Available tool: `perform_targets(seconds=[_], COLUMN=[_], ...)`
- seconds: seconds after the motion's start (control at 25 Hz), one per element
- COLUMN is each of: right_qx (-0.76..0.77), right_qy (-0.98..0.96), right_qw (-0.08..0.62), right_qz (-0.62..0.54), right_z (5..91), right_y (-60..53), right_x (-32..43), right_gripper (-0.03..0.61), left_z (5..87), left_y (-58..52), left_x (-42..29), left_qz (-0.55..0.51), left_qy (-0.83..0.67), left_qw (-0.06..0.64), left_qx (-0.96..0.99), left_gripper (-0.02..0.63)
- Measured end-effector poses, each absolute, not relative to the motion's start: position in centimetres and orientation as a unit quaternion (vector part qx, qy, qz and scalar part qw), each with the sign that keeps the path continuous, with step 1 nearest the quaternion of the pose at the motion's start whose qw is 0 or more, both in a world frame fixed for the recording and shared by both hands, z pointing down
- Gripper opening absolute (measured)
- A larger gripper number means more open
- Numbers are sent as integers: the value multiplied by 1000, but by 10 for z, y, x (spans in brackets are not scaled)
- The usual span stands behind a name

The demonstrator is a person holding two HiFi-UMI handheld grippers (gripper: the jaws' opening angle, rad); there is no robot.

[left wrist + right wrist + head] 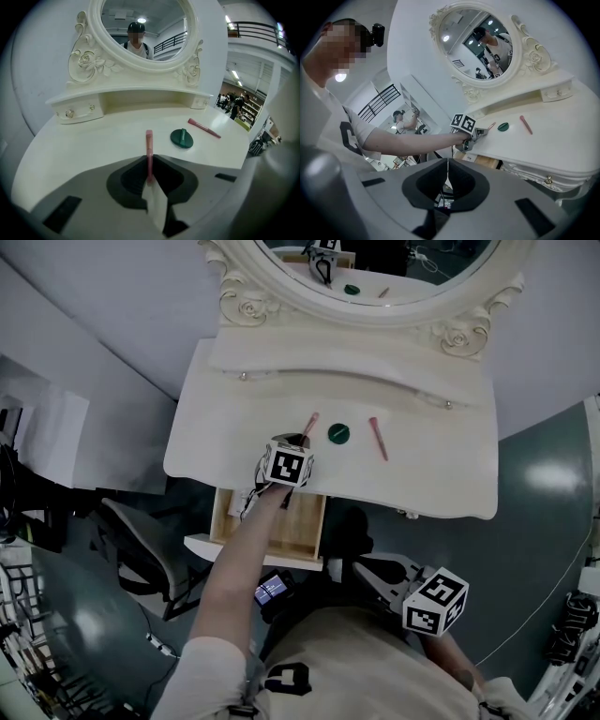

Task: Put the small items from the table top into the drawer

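My left gripper (298,440) (150,176) is shut on the near end of a thin pink stick (310,420) (149,150), whose far end points up the white dressing table top (431,474). To its right lie a round green lid (338,434) (181,138) and a second pink stick (378,438) (204,128). Below the table's front edge, under the left arm, a wooden drawer (269,521) stands pulled out. My right gripper (367,570) (447,176) hangs low in front of the table, shut and with nothing in it.
An oval mirror (375,277) in a carved white frame rises at the back of the table, above a raised shelf with small knobbed drawers (79,111). A grey chair (141,545) stands left of the open drawer. A cable runs over the dark floor at the right.
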State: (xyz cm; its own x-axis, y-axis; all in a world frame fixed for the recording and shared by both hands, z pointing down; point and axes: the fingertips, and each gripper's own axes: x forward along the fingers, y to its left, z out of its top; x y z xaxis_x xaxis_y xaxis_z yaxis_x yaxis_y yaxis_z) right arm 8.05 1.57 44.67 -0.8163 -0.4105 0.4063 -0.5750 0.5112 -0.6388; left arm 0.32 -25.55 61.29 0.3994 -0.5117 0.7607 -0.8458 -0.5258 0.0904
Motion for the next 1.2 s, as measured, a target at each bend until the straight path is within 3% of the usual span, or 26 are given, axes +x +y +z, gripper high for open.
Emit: perform_targets(seconds=[1.2], right_qx=[274], right_qy=[-871], right_qw=[106], right_qz=[393], right_z=[441], right_y=[17], right_x=[70], right_gripper=[29], left_z=[570], left_y=[-232], left_x=[-12], left_qz=[296], left_qy=[-426], left_qw=[253], left_qx=[816], left_gripper=[86])
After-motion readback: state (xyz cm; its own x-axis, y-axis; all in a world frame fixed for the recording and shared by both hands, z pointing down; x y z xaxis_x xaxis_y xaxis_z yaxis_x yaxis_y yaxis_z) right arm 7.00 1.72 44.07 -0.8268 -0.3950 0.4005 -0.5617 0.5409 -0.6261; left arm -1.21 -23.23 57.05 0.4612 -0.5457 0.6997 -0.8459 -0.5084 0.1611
